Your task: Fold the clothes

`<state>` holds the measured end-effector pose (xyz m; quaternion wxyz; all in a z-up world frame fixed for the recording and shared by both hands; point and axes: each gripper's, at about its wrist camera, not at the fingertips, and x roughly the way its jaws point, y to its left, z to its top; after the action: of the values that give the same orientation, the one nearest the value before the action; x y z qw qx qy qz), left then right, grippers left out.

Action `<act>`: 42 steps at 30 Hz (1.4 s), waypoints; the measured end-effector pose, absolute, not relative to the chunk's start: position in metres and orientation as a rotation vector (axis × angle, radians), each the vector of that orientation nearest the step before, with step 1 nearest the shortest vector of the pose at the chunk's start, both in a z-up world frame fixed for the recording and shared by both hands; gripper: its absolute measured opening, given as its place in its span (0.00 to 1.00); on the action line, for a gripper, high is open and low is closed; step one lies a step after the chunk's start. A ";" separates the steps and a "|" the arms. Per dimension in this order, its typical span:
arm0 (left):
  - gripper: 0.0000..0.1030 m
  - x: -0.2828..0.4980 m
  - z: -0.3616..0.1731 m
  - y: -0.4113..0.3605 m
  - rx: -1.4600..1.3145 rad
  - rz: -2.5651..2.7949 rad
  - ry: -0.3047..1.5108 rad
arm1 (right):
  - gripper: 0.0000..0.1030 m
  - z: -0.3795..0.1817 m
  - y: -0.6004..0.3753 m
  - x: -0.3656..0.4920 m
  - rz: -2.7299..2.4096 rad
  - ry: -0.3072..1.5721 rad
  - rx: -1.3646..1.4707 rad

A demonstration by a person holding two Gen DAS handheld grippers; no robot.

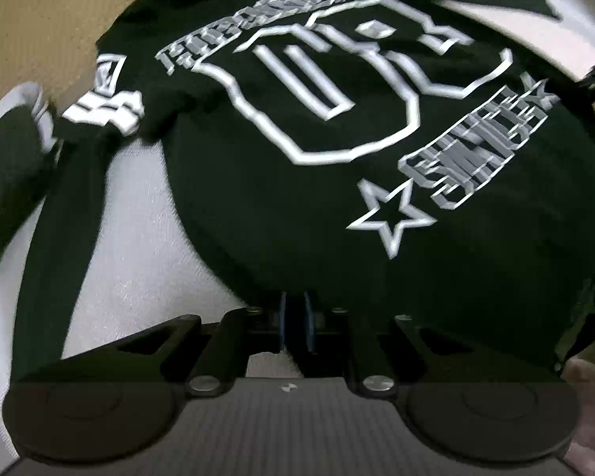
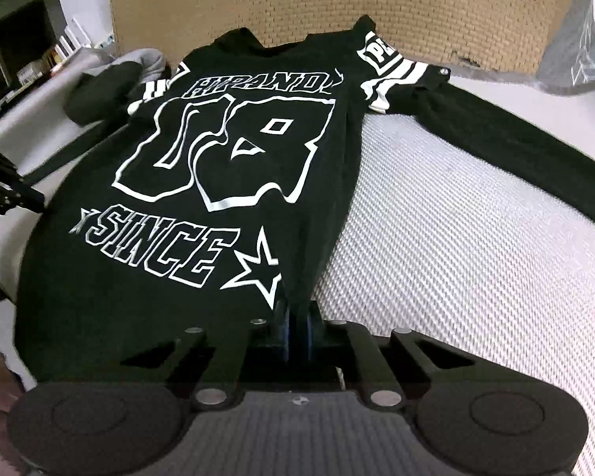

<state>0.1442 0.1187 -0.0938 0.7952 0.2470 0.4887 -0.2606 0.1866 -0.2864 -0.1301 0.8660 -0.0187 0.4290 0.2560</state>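
A black long-sleeved shirt [image 1: 281, 206] [image 2: 202, 238] with a white "08", "SINCE" and a star lies print-up and spread flat on a white textured surface. In the left wrist view my left gripper [image 1: 296, 323] is at the near hem, its blue pads nearly together with black cloth pinched between them. My right gripper [image 2: 296, 327] pinches the hem just below the star, at the shirt's right edge, in the same way. One sleeve [image 1: 55, 230] runs down the left, and the other sleeve [image 2: 515, 150] stretches out to the right. The left gripper [image 2: 16, 196] also shows at the shirt's left edge.
The white woven surface [image 2: 456, 238] extends to the right of the shirt. A tan woven panel [image 2: 337, 4] stands behind the collar. A dark and grey garment [image 2: 111, 79] lies bunched at the far left. Shelves with small items [image 2: 31, 67] are beyond it.
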 end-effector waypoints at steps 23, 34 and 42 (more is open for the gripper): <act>0.24 0.169 -0.095 0.123 0.346 -0.498 0.877 | 0.44 -0.148 -0.493 0.281 -0.128 0.683 0.568; 0.24 0.185 -0.105 0.130 0.245 -0.484 0.913 | 0.26 -0.161 -0.500 0.326 -0.304 0.515 0.608; 0.24 0.187 -0.106 0.133 0.215 -0.499 0.913 | 0.07 -0.155 -0.514 0.345 -0.369 0.531 0.558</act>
<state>0.1872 0.1326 -0.1064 0.8621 0.1027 0.4354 -0.2380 0.3446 -0.5143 -0.1551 0.9103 0.2706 0.2573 -0.1788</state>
